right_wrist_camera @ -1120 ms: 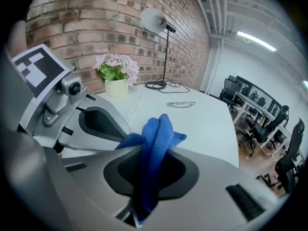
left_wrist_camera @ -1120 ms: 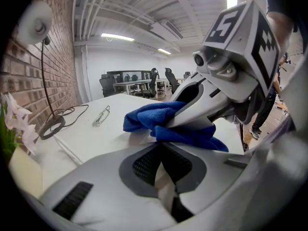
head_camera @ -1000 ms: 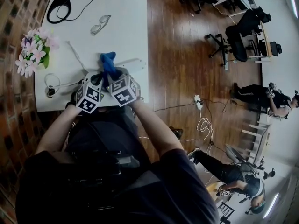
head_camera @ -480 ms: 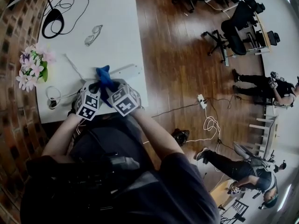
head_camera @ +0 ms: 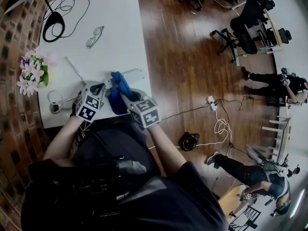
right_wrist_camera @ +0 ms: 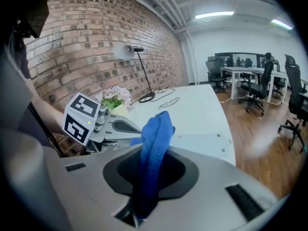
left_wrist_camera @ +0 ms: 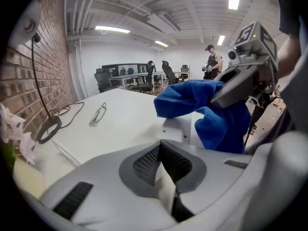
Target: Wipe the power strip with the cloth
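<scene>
Right claw (head_camera: 129,99) pinches cloth (head_camera: 117,97), jaws just eased slightly wider. Left claw (head_camera: 102,87) is pressed together on what looks like a thin white cord (left_wrist_camera: 163,186). Power strip (head_camera: 134,74) lies crosswise on worktop (head_camera: 115,23) just beyond cloth, nearer right claw.

One cloth (head_camera: 119,88), plain blue. One power strip (head_camera: 136,73) and table (head_camera: 120,23), both white. Brick wall (head_camera: 14,28) red-brown; floor (head_camera: 192,57) brown wood-grain; flowers (head_camera: 31,71) pink-white.

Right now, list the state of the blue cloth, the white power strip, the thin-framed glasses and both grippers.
Blue cloth: bunched, clamped at one end, lifted.
White plastic power strip: flat on the white table, partly hidden by the cloth.
Thin-framed glasses: lying on the table.
Left gripper: shut on a thin white cord.
Right gripper: shut on the cloth.
</scene>
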